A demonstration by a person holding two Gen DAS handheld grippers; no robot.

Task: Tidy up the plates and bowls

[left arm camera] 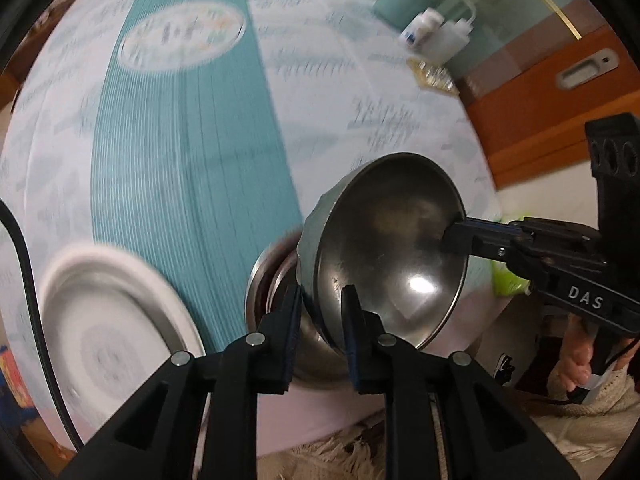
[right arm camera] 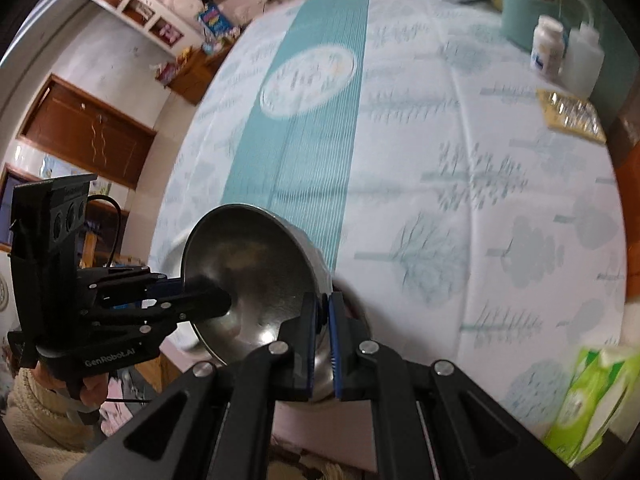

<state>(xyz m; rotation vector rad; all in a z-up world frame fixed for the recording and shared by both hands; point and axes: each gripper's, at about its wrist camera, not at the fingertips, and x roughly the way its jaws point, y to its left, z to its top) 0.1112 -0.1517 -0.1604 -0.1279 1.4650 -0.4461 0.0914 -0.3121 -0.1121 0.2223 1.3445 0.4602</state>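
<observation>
A steel bowl is tilted on its side above a second steel bowl near the table's front edge. My left gripper has its fingers astride the tilted bowl's rim, one inside and one outside, and is shut on it. My right gripper is shut on the same bowl's opposite rim; it also shows in the left wrist view. The left gripper shows in the right wrist view. A white plate lies at the front left, and a patterned plate lies far back on the teal stripe.
The table has a pale tree-print cloth with a teal runner. White bottles, a teal box and a blister pack stand at the back right. A green tissue pack lies at the front right.
</observation>
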